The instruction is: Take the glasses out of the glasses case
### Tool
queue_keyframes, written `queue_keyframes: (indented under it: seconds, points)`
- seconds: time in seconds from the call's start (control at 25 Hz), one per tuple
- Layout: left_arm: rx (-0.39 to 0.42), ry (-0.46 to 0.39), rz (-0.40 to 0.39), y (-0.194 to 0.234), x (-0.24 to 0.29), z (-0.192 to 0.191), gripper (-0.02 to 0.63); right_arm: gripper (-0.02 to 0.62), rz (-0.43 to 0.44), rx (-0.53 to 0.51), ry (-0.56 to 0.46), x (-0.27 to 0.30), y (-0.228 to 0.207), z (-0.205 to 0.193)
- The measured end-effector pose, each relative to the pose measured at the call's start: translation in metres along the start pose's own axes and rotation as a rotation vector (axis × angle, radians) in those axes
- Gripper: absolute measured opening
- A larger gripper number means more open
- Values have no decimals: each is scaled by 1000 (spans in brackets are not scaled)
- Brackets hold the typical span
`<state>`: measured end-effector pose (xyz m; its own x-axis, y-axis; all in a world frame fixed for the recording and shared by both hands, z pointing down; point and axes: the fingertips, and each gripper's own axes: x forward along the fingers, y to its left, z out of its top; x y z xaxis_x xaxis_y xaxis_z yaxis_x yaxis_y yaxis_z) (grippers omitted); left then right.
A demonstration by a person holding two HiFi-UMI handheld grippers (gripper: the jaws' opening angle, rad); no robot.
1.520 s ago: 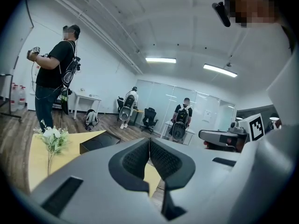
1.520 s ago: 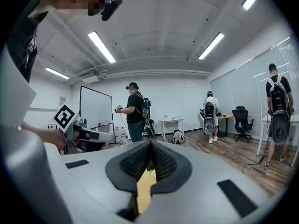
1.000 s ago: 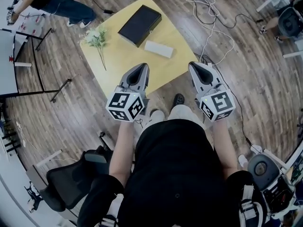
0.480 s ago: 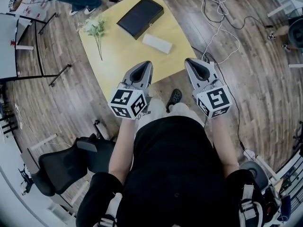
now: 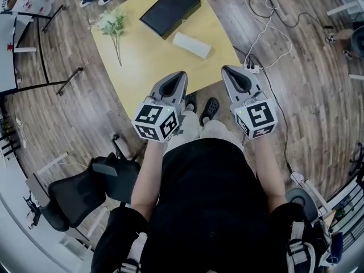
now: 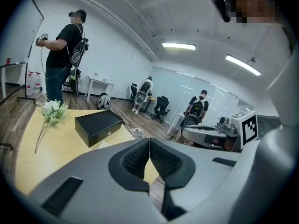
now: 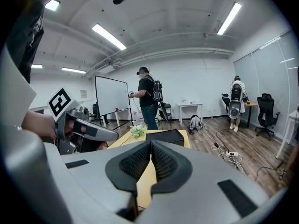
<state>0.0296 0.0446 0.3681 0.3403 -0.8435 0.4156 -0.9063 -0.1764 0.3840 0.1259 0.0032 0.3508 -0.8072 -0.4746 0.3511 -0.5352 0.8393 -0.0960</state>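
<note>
A square yellow table (image 5: 153, 61) stands on a dark wood-plank floor (image 5: 74, 118). A spray of white flowers (image 5: 111, 23) with a long green stem lies near the table's left edge. White cables (image 5: 267, 16) snake across the floor to the right of the table, reaching a power strip (image 5: 252, 68) near its corner. A black office chair (image 5: 77, 201) sits at lower left. In the room beyond, a standing person in black (image 6: 63, 50) wears a backpack, a whiteboard (image 7: 111, 96) stands by the far wall, and long ceiling lights (image 7: 111, 36) are lit.
</note>
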Motion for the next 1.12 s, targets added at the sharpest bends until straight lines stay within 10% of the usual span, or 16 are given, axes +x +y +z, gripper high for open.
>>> queue_keyframes:
  seconds: [1.12]
  points:
    - [19, 203, -169, 107, 81, -13, 23, 72, -146, -109, 285, 122, -13, -46]
